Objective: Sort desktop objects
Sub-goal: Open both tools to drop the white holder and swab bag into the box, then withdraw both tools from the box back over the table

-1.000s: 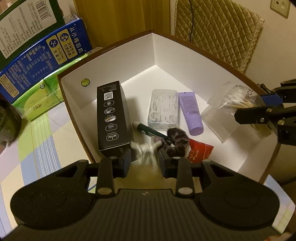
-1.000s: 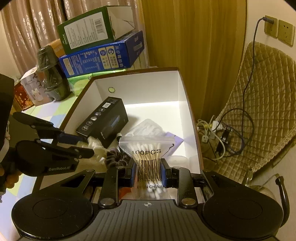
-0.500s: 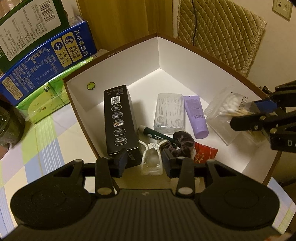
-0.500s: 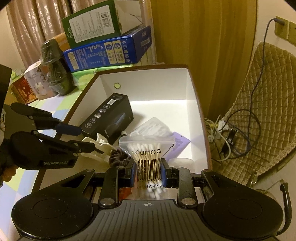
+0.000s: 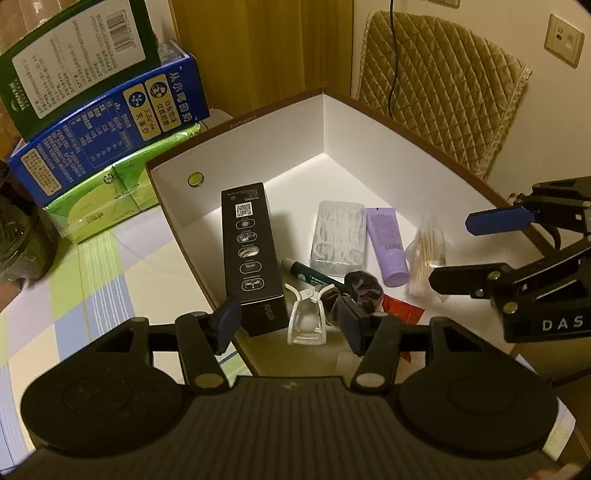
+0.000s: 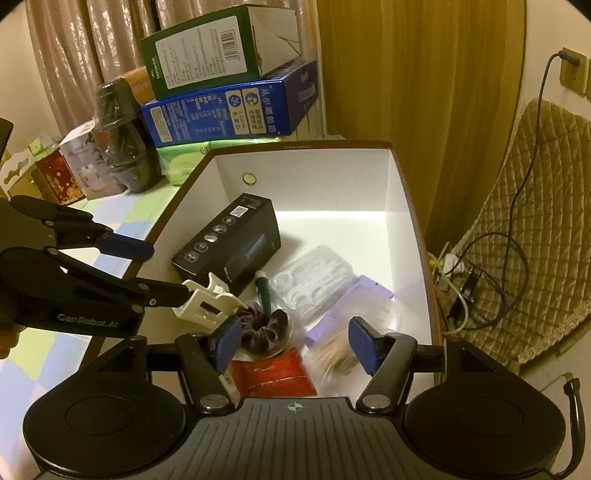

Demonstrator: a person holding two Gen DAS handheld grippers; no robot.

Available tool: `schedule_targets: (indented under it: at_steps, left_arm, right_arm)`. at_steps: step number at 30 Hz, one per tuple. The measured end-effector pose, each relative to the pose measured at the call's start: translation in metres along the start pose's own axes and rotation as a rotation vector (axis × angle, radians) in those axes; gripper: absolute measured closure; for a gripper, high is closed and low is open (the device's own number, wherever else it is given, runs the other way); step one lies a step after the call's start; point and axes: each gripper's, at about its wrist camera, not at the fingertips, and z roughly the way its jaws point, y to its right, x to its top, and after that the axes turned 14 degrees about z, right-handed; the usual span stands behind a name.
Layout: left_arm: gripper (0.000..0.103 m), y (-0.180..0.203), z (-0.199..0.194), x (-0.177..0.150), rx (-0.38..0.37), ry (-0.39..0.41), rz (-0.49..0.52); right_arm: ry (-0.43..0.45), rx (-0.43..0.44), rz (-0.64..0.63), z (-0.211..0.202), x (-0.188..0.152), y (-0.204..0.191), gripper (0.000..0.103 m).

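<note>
Left gripper [image 5: 288,321] hung over the near edge of the white storage box [image 5: 288,147], jaws wide, holding nothing. White hair claw clip [image 5: 308,319] lay below between its fingers, beside the black carton [image 5: 251,254]. Right gripper [image 6: 295,345] jaws wide, empty; cotton swab bag [image 6: 341,350] lay in the box below it.

Warm dim indoor lighting, cream wall [image 5: 476,33] with socket plate [image 5: 564,45], amber curtain [image 6: 417,92], beige pleated drape [image 6: 77,55], quilted olive chair cushion [image 5: 439,99], pastel checked tablecloth [image 5: 92,273], power strip and tangled cables [image 6: 476,280] beside the chair.
</note>
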Motion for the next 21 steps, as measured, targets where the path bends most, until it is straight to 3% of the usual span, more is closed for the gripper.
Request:
schedule_targets:
  at_steps: [4, 7, 21]
  left_arm:
    - [0.029, 0.003, -0.012, -0.001, 0.015, 0.018, -0.008]
    - [0.028, 0.004, -0.021, -0.004, 0.024, 0.033, -0.011]
    - [0.015, 0.011, -0.054, -0.028, 0.063, 0.052, -0.069]
  right_arm:
    - [0.002, 0.009, 0.001, -0.008, -0.004, 0.000, 0.022]
    - [0.011, 0.012, 0.002, -0.014, -0.008, 0.000, 0.015]
    - [0.043, 0.012, 0.035, -0.036, -0.027, -0.001, 0.002]
